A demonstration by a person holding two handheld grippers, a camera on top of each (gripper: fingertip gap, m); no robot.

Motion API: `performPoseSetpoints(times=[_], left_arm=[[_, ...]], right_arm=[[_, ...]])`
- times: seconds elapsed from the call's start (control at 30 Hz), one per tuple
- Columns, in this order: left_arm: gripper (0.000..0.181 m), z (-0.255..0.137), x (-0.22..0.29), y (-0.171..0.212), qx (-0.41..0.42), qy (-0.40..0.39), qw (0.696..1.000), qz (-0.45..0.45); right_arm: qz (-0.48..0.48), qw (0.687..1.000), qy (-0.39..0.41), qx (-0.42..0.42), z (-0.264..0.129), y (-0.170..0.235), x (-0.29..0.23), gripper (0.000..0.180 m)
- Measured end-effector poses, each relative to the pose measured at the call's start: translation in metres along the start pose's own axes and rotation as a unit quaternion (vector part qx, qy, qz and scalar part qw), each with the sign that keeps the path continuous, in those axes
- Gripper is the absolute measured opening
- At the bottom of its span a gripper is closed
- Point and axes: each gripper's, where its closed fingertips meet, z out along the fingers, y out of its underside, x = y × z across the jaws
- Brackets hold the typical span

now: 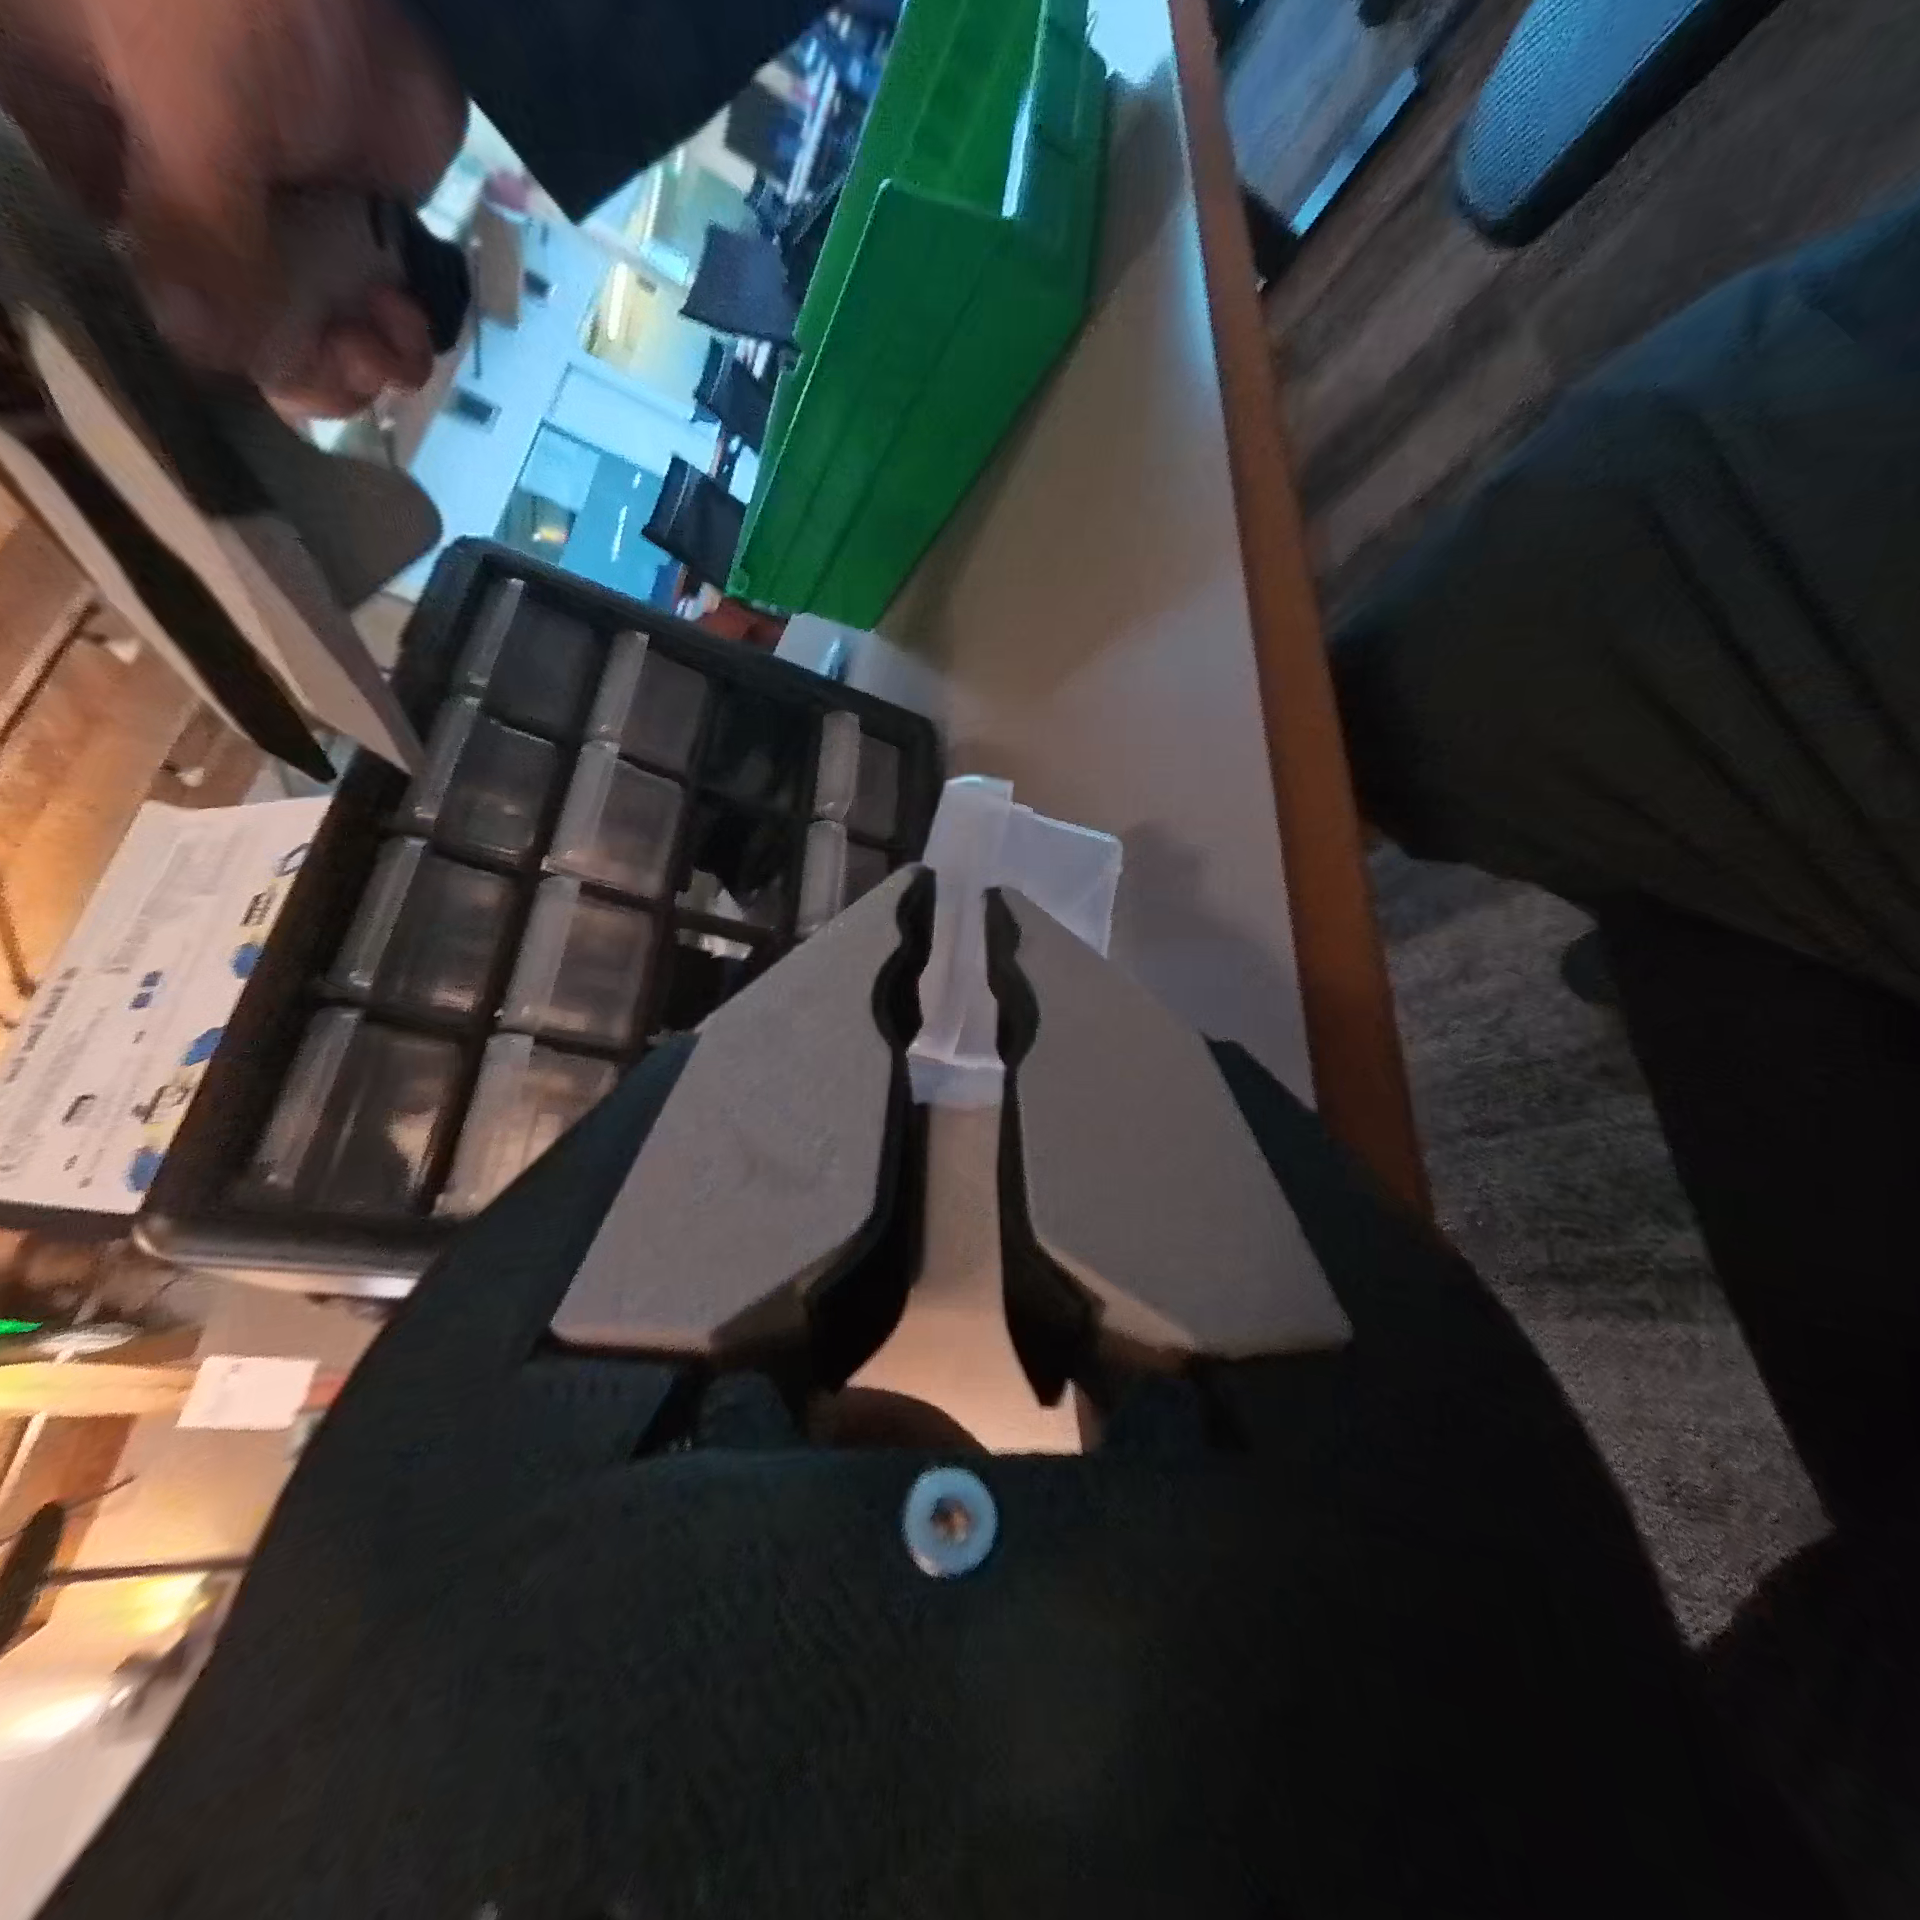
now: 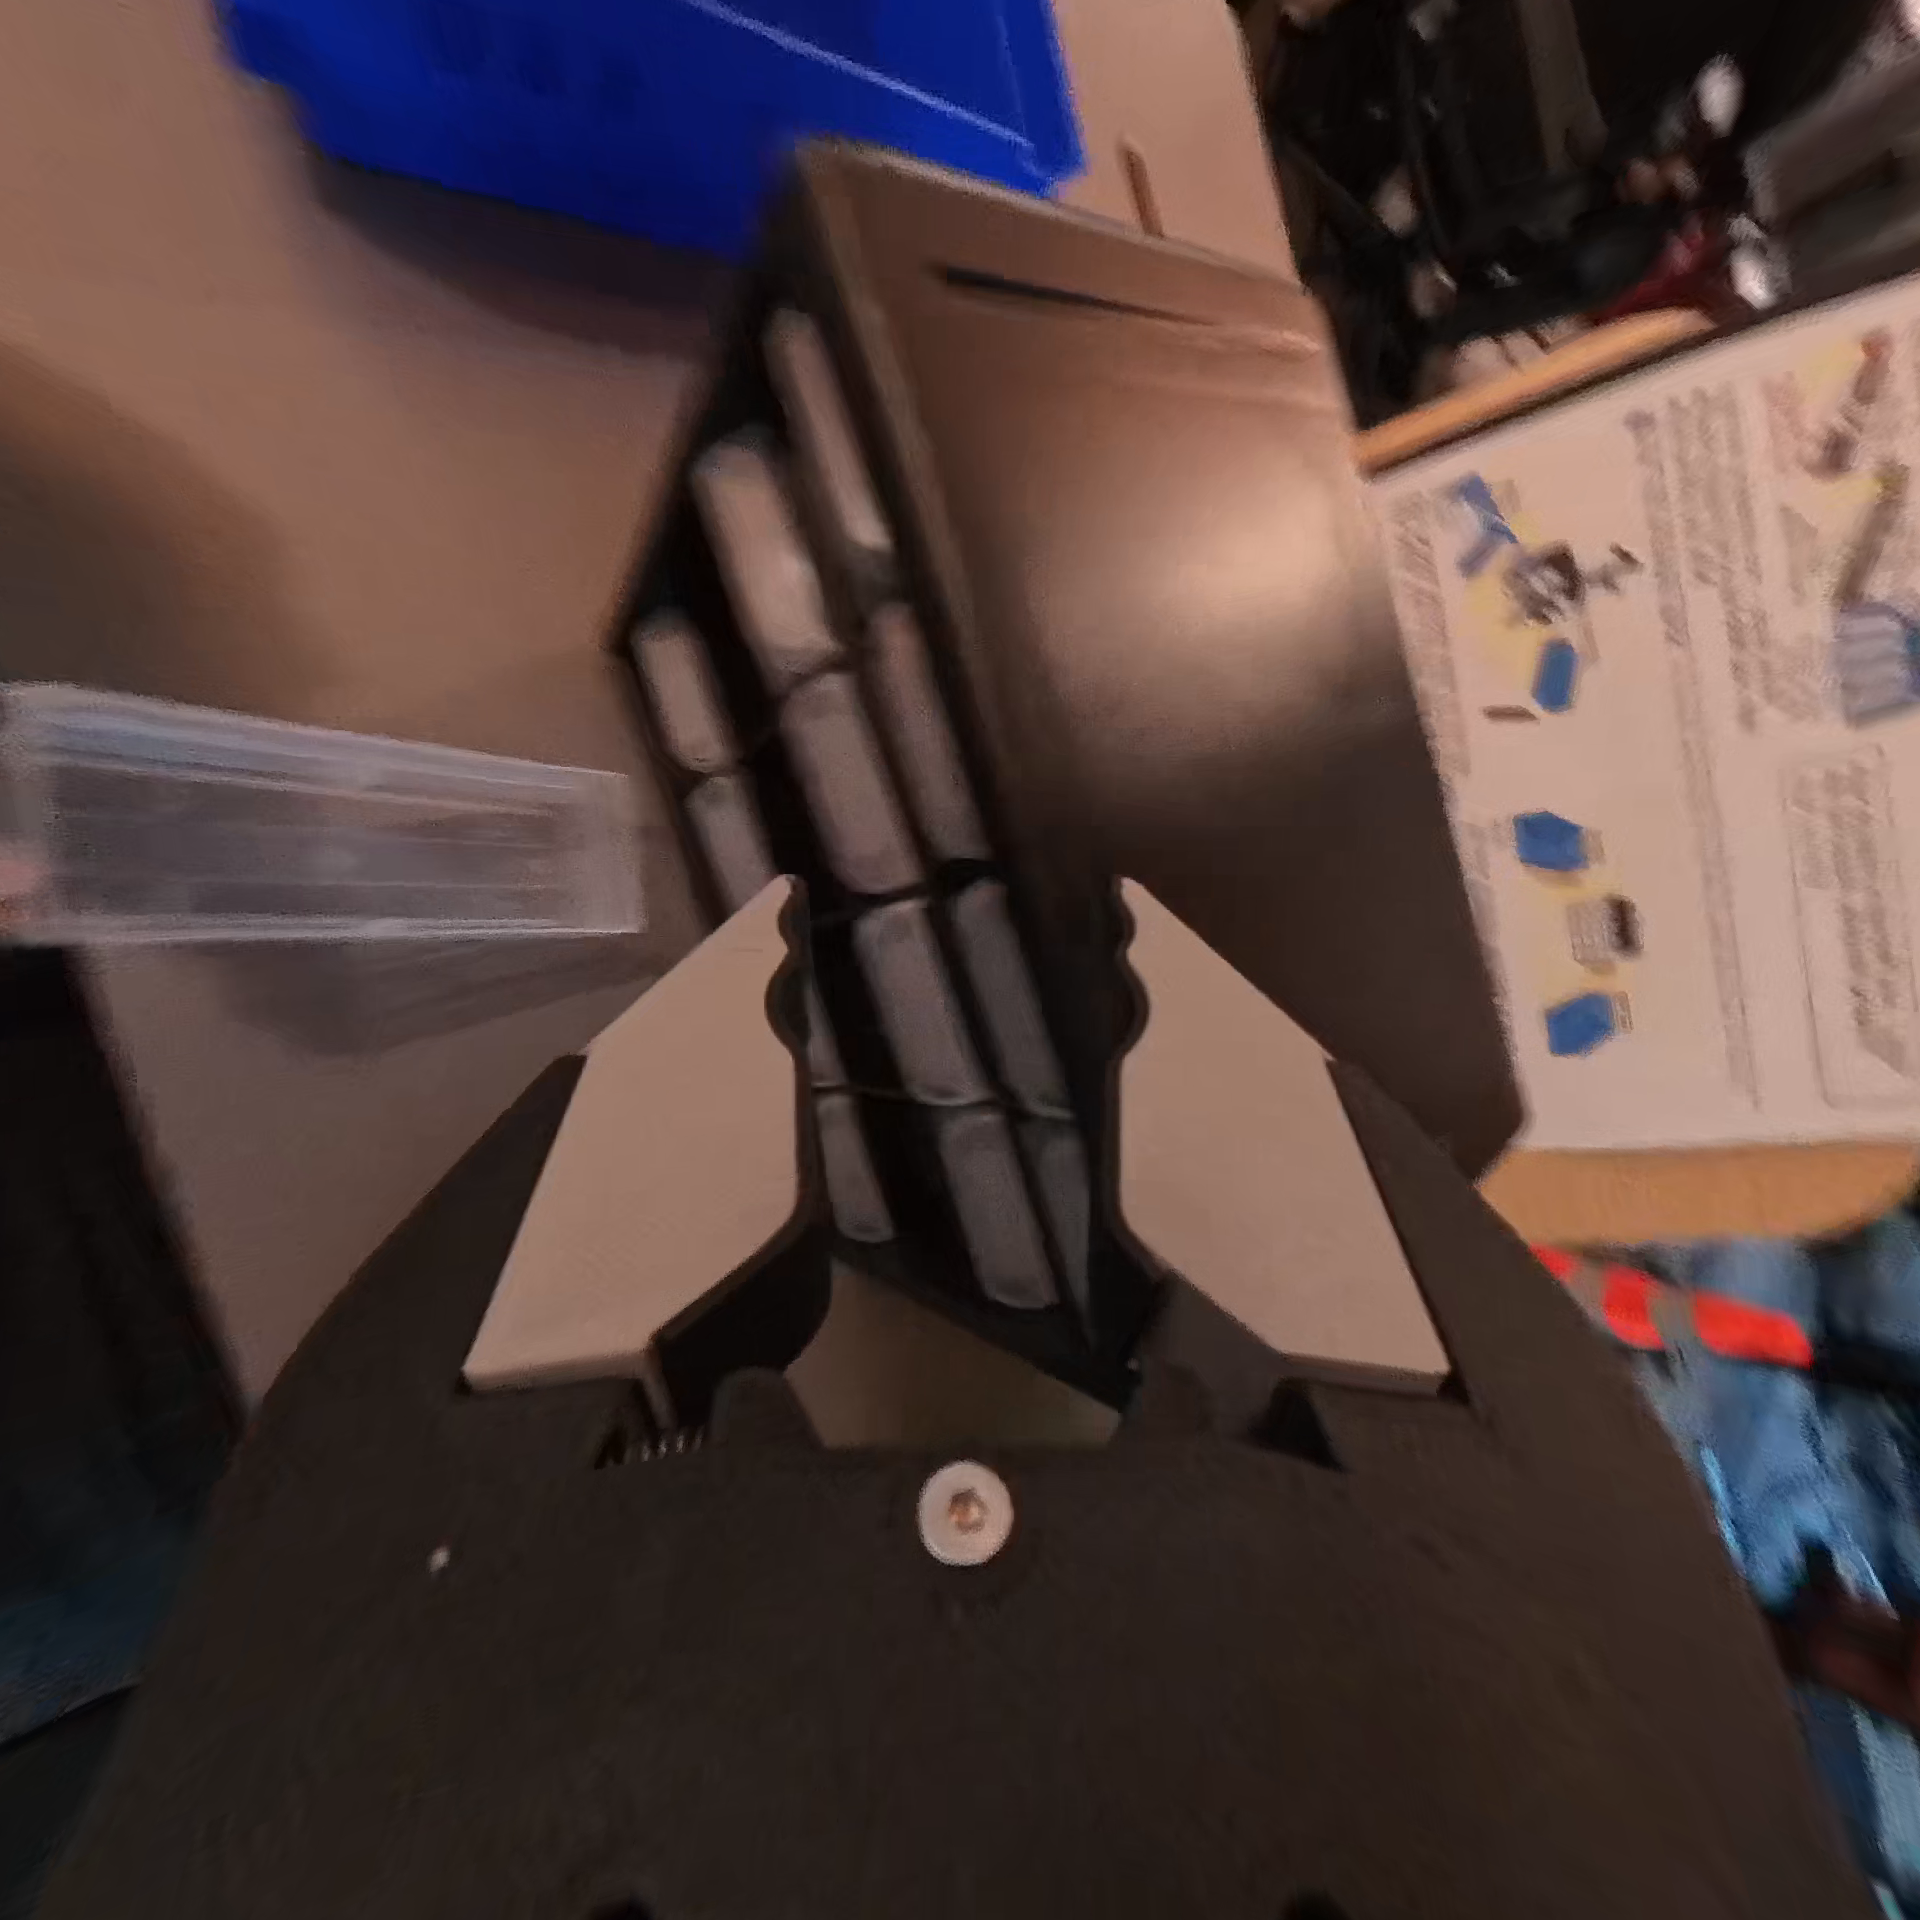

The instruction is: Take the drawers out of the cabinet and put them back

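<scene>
A black cabinet [image 1: 436,1195] with several clear drawers lies on the pale table; some slots in one column are empty. My left gripper [image 1: 956,904] is shut on the handle of a clear drawer [image 1: 1060,862], held out of the cabinet, just right of it. The same drawer [image 2: 332,821] shows blurred at the left of the right wrist view. My right gripper [image 2: 956,894] is open, its jaws straddling the front edge of the cabinet [image 2: 1164,644]. In the left wrist view a hand [image 1: 239,208] holds that gripper above the cabinet's far corner.
A green bin [image 1: 914,395] stands behind the cabinet near the table's brown edge [image 1: 1278,623]. A blue bin [image 2: 644,94] lies beyond the cabinet. A printed sheet [image 2: 1683,727] lies beside the cabinet. A person's dark clothing [image 1: 1662,644] is off the table edge.
</scene>
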Motion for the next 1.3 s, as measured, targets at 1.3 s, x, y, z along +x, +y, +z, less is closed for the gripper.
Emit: performPoseSetpoints(times=[1.3], left_arm=[[0.035,-0.031,-0.036,0.094,-0.204,-0.007,0.889,-0.41]], right_arm=[[0.108,0.897,-0.111,-0.413,-0.11,0.401,-0.059,0.008]])
